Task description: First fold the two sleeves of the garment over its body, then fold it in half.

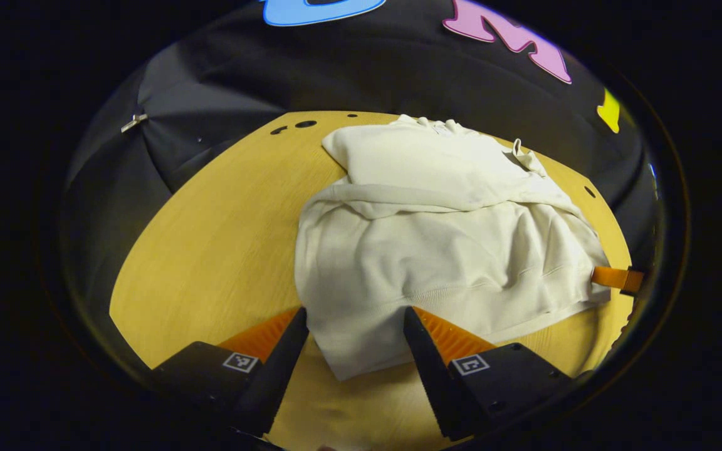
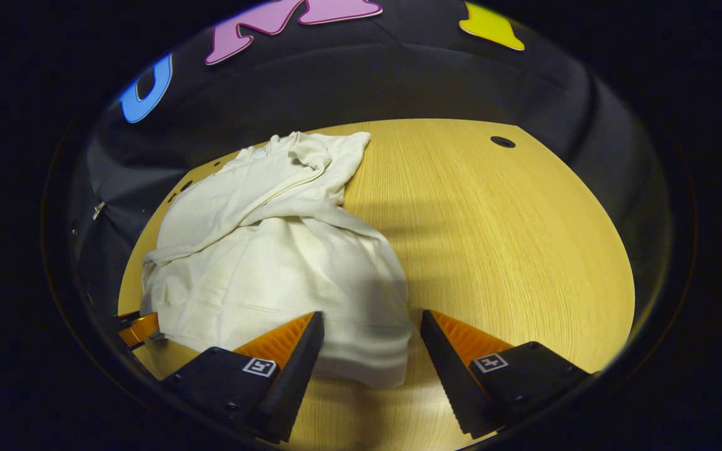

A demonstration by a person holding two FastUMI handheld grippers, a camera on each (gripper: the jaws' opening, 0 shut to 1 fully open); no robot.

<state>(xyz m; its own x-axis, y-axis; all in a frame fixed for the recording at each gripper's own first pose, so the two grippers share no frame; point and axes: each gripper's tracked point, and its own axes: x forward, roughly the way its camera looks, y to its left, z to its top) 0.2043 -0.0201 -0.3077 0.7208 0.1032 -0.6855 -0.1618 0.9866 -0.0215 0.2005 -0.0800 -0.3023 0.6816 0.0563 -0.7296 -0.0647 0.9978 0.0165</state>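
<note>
A cream garment (image 1: 449, 250) lies bunched on the wooden table (image 1: 210, 238), its sleeves drawn in across its body and its ribbed hem nearest me. In the left gripper view, my left gripper (image 1: 355, 313) is open, and the hem's near left corner lies between its fingers. In the right gripper view the garment (image 2: 273, 263) lies left of centre. My right gripper (image 2: 372, 316) is open too, with the hem's other corner between its fingers. Each view also catches an orange finger of the other gripper (image 1: 615, 277) (image 2: 138, 329) at the hem's far end.
The table's bare wood (image 2: 511, 238) stretches wide to the right of the garment in the right gripper view. Small round holes (image 1: 304, 124) (image 2: 502, 141) mark the tabletop near its far edge. Black cloth walls close in behind the table.
</note>
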